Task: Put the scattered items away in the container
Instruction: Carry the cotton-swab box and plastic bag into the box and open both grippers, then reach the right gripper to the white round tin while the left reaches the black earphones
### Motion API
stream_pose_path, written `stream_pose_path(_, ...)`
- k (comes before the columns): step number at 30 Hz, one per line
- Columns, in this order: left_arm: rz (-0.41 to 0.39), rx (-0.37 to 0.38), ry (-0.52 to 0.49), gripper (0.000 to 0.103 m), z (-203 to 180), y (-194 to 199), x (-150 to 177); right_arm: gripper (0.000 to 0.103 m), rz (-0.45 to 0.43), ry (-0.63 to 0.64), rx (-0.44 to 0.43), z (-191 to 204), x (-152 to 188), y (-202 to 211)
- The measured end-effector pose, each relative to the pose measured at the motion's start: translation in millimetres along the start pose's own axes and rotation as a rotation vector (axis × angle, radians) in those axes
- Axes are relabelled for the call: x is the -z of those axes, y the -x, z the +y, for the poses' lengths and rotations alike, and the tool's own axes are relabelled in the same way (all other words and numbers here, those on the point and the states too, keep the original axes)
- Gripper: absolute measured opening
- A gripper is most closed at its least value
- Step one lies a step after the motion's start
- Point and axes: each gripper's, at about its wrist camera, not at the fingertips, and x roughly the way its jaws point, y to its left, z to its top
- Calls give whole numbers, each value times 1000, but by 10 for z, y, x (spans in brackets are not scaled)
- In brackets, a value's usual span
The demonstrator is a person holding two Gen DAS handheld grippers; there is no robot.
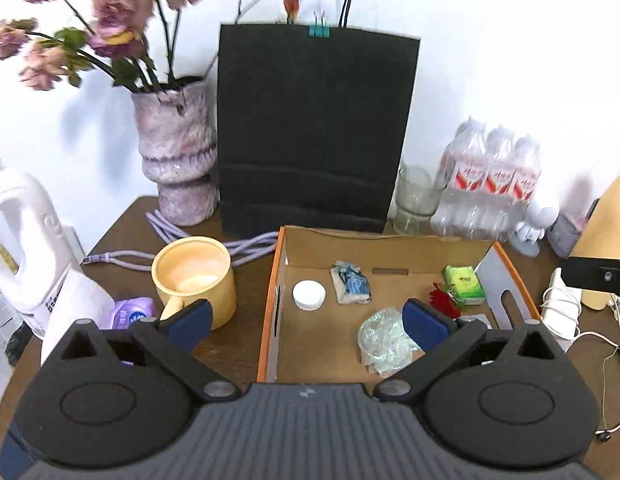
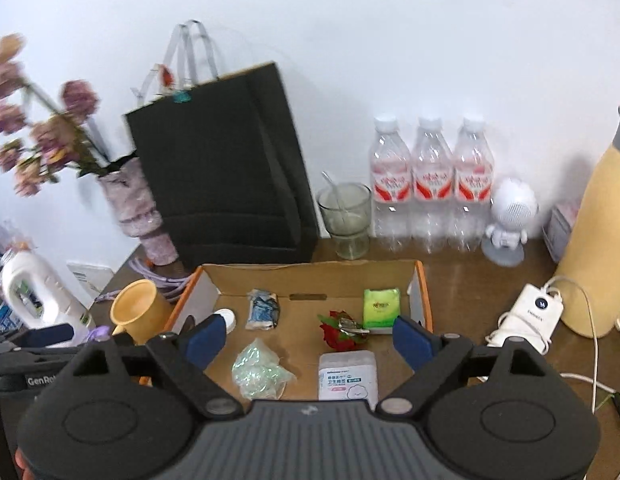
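The shallow cardboard box (image 2: 310, 276), orange-edged, sits mid-table holding a round white lid (image 1: 308, 295), crinkled clear plastic (image 2: 258, 372), a green tissue pack (image 2: 380, 307) and a rectangular wipes pack (image 2: 348, 376). Left gripper (image 1: 307, 320) and right gripper (image 2: 307, 338): jaws spread wide, empty. A glossy yellow mug (image 1: 195, 278) stands beside the box.

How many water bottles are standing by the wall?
3. The left bottle, the middle bottle and the right bottle stand side by side against the wall, between the glass cup and the small white robot figure. More could be hidden behind them.
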Motion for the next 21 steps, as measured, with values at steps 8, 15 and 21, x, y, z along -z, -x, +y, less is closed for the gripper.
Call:
stream_pose_path(8, -91, 11, 16, 103, 71, 245, 494, 90, -167, 67, 4, 126, 551, 142)
stream_pose_path(15, -257, -30, -74, 103, 10, 623, 884, 90, -303, 65, -41, 176, 992, 321)
stream_pose_path(21, -290, 58, -81, 103, 286, 883, 1615, 90, -288, 74, -32, 156, 1618, 507)
